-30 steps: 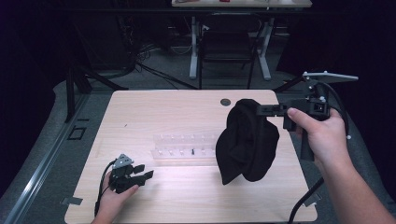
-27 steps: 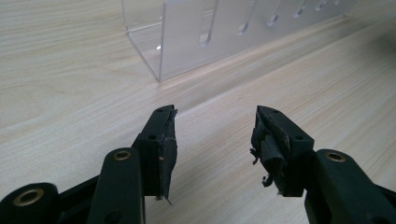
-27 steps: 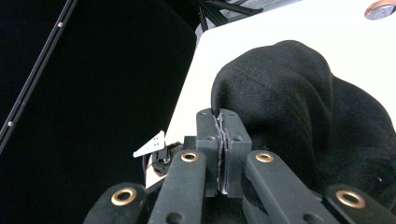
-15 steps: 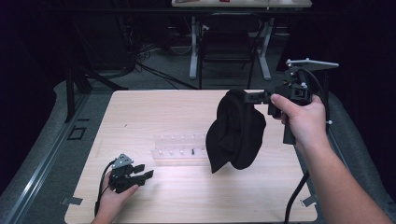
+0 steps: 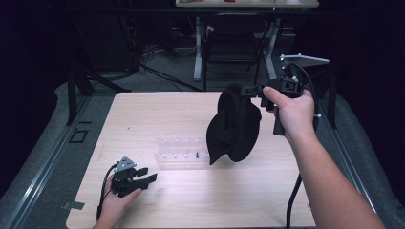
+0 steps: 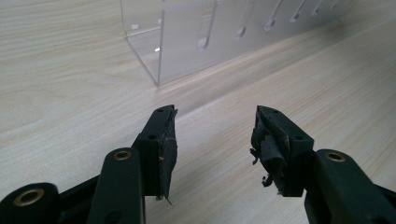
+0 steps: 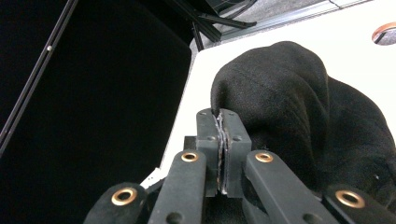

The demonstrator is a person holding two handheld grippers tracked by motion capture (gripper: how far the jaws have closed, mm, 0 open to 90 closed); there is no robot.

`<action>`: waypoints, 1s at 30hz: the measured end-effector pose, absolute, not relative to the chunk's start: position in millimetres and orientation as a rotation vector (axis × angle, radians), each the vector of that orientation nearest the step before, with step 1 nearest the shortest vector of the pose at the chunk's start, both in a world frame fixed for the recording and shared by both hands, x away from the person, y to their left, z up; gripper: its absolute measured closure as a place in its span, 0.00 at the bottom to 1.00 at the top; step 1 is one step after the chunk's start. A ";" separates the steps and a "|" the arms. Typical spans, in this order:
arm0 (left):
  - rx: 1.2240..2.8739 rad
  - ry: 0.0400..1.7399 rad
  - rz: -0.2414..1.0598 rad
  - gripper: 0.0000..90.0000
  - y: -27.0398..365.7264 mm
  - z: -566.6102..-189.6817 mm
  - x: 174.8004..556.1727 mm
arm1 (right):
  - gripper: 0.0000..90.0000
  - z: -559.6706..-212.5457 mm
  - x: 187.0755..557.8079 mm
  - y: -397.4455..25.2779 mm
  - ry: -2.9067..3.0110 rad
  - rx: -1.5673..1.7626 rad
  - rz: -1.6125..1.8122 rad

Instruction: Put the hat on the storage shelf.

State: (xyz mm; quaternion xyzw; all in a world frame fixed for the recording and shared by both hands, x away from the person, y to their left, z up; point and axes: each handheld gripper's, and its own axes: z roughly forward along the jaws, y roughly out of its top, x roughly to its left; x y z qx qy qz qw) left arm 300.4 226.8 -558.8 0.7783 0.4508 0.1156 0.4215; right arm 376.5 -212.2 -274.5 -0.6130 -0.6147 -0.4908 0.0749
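Observation:
A black cloth cap (image 5: 234,126) hangs in the air above the right half of the wooden table (image 5: 157,114). My right gripper (image 5: 249,89) is shut on its top edge; in the right gripper view the jaws press together on the black fabric (image 7: 285,93) at the gripper (image 7: 222,116). A clear acrylic rack (image 5: 184,152) with several slots lies mid-table, partly behind the cap's lower tip. My left gripper (image 5: 149,174) rests open near the front left of the table; the left gripper view shows that gripper (image 6: 212,123) with nothing between its jaws, pointing at the rack's end (image 6: 187,42).
A small round dark disc (image 7: 385,33) lies on the table at the back right. Black cables trail from both grippers. Desk legs and a dark chair (image 5: 229,47) stand on the floor behind the table.
My right gripper has lifted the cap and carried it left, towards the table's middle. The left gripper has stayed put and open.

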 end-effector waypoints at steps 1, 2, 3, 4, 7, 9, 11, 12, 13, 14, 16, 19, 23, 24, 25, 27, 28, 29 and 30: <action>1.944 1.130 0.295 0.55 225.7 -558.6 300.3 | 0.98 -275.3 378.1 -211.7 -1.845 -1.840 -1.471; 1.941 1.128 0.294 0.55 224.7 -558.0 300.1 | 0.98 -276.1 379.7 -210.7 -1.842 -1.841 -1.474; 1.941 1.122 0.299 0.55 223.7 -557.6 300.1 | 0.98 -276.7 381.1 -209.3 -1.833 -1.851 -1.475; 1.946 1.121 0.294 0.55 223.2 -556.7 300.0 | 0.98 -277.6 382.6 -208.3 -1.837 -1.855 -1.474; 1.940 1.107 0.296 0.55 218.7 -553.9 299.8 | 0.98 -280.1 386.0 -204.9 -1.838 -1.875 -1.472; 1.940 1.091 0.300 0.55 215.3 -550.5 299.7 | 0.98 -282.2 388.0 -203.6 -1.846 -1.884 -1.464; 1.931 1.076 0.302 0.55 211.5 -546.2 299.5 | 0.98 -284.3 389.6 -202.4 -1.840 -1.891 -1.472; 1.936 1.063 0.302 0.55 209.8 -543.7 299.6 | 0.98 -285.4 390.3 -202.0 -1.831 -1.897 -1.471; 1.935 1.054 0.304 0.55 207.5 -541.5 299.4 | 0.98 -286.4 391.0 -201.6 -1.824 -1.901 -1.475; 1.937 1.044 0.308 0.55 205.3 -539.4 299.4 | 0.98 -288.0 391.7 -201.3 -1.825 -1.898 -1.481; 1.940 1.028 0.302 0.55 200.5 -534.9 299.5 | 0.98 -290.0 392.2 -199.9 -1.820 -1.901 -1.476; 1.953 0.992 0.297 0.56 192.9 -528.0 300.5 | 0.98 -292.5 392.5 -197.5 -1.824 -1.897 -1.485; 1.947 0.950 0.287 0.57 178.1 -520.5 303.9 | 0.98 -293.9 391.9 -195.4 -1.822 -1.891 -1.491; 1.950 0.940 0.280 0.57 173.8 -518.4 304.8 | 0.98 -294.3 391.9 -194.3 -1.811 -1.894 -1.496; 1.951 0.928 0.282 0.57 169.0 -516.6 305.6 | 0.98 -294.9 391.9 -193.9 -1.811 -1.892 -1.491; 1.952 0.906 0.274 0.57 159.4 -512.6 307.0 | 0.98 -295.5 391.1 -193.5 -1.818 -1.882 -1.490; 1.946 0.897 0.275 0.58 154.8 -510.9 307.6 | 0.98 -295.5 390.8 -193.0 -1.816 -1.879 -1.489; 1.949 0.886 0.268 0.58 150.6 -509.0 308.5 | 0.98 -295.4 390.4 -192.8 -1.822 -1.874 -1.490; 1.951 0.880 0.267 0.58 147.4 -507.5 309.0 | 0.98 -295.2 390.0 -192.2 -1.819 -1.877 -1.493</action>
